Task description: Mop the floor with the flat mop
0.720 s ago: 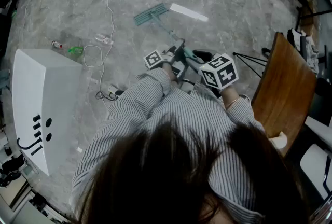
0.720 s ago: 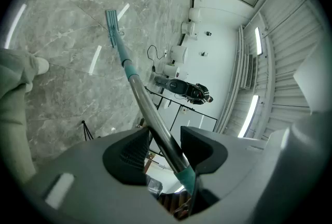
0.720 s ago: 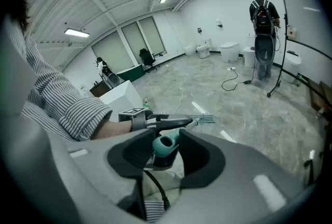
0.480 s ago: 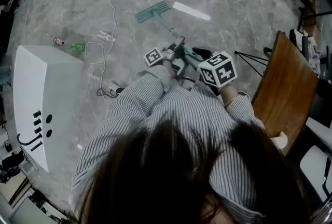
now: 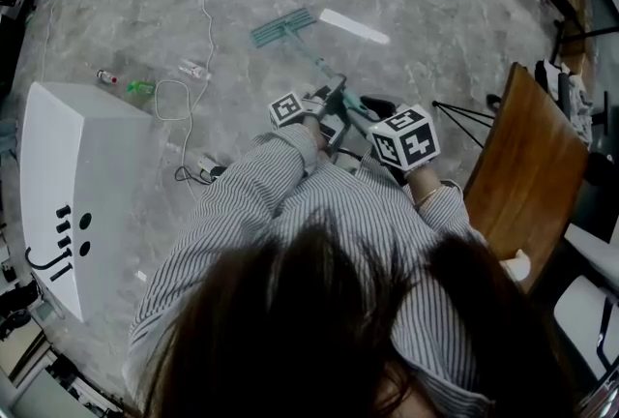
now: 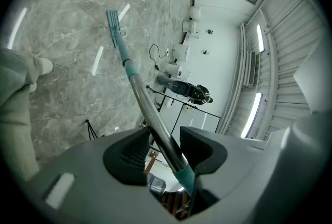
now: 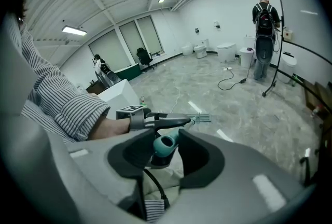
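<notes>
Flat mop (image 5: 283,27), head away on floor (image 5: 435,19), handle (image 5: 314,63) slanting back, left tool (image 6: 165,151) and right tool (image 7: 165,146) pinching it.

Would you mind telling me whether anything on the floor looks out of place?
Yes: small bottles lie on the floor, and a loose white cable trails beside them, left of the mop; mopping there could snag them.

My flat mop (image 5: 283,26) is teal with a silver pole (image 6: 149,109), the floor (image 5: 435,19) grey-veined marble, my sleeves (image 5: 261,184) white with dark stripes.
</notes>
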`<action>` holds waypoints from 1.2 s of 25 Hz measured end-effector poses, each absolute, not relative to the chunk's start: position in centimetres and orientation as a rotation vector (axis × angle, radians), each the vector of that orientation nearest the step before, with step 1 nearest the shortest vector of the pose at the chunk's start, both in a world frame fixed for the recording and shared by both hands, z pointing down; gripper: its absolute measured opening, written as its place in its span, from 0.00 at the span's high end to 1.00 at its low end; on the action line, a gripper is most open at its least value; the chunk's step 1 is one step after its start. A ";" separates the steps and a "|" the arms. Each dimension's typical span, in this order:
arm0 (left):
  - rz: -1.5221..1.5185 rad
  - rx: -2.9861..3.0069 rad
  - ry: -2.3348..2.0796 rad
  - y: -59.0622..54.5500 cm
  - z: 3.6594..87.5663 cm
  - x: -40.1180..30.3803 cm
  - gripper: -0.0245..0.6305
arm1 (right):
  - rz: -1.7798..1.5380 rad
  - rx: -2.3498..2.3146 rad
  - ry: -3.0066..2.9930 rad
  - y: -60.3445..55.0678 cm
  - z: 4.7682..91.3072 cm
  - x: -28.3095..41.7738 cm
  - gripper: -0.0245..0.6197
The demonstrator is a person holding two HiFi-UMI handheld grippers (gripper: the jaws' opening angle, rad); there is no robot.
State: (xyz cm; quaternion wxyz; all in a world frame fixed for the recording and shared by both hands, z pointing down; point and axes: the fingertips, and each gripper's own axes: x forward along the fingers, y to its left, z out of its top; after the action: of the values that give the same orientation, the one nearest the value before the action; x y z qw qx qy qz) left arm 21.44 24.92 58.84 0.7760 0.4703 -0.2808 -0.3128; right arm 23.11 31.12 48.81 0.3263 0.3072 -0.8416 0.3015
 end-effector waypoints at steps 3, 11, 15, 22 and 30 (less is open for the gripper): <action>-0.654 1.033 -0.601 24.7 58.8 21.9 0.70 | 0.809 0.830 -2.204 30.9 48.9 23.6 0.74; -0.680 1.084 -0.607 24.1 58.3 21.2 0.65 | 0.902 0.848 -2.256 30.0 48.2 22.8 0.73; -0.661 1.110 -0.604 22.5 58.9 20.8 0.64 | 0.942 0.909 -2.255 28.4 48.7 22.7 0.73; -0.654 1.134 -0.543 15.1 60.0 18.8 0.64 | 0.902 0.912 -2.196 20.9 50.6 20.5 0.73; -0.487 1.183 -0.465 -1.1 61.7 12.3 0.65 | 0.931 1.033 -2.068 2.2 53.6 13.2 0.77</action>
State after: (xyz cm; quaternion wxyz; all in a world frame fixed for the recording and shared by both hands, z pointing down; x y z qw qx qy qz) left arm 12.35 -1.06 61.70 0.7770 0.5470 -0.2149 -0.2253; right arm 13.18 2.18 53.57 0.3188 0.3929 -0.7865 0.3540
